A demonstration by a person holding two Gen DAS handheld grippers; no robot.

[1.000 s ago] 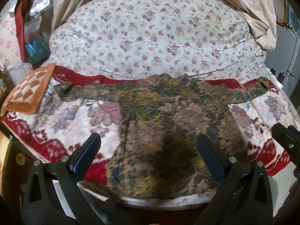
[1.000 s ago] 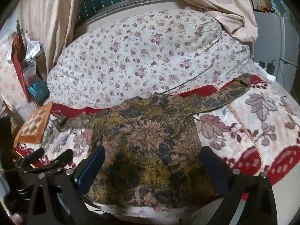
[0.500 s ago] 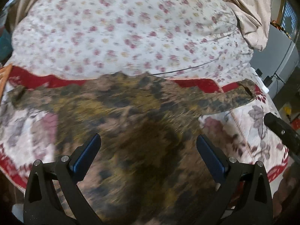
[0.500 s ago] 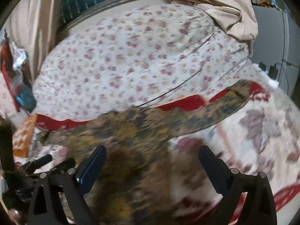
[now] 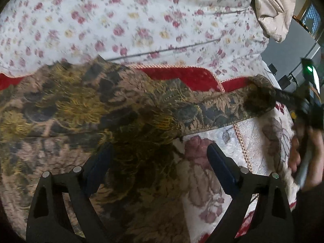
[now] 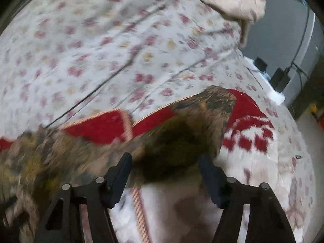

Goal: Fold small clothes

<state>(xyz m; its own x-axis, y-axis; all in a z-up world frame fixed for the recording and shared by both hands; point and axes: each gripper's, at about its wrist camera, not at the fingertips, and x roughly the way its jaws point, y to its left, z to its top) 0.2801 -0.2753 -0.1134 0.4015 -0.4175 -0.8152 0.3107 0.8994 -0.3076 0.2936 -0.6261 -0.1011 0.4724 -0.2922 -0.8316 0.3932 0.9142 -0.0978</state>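
A small long-sleeved top [image 5: 85,109] in a dark floral print of gold, brown and black lies flat on the bed. Its right sleeve [image 5: 232,105] stretches out to the right, the cuff [image 5: 260,99] at its end. My left gripper [image 5: 160,160] is open, low over the top near the right armpit. My right gripper [image 6: 165,168] is open, its fingers on either side of the right sleeve [image 6: 182,137] near the cuff; this view is blurred. The right gripper and the hand holding it show in the left wrist view [image 5: 303,109].
A red and white flowered blanket [image 5: 261,141] covers the bed under the top. A big quilt with small flowers [image 5: 131,20] is piled behind it. A beige curtain [image 5: 271,6] hangs at the back right. Plugs and cables [image 6: 279,77] lie beyond the bed's right edge.
Both grippers have moved forward and to the right, down close to the top. The right gripper now straddles the right sleeve. Both stay open.
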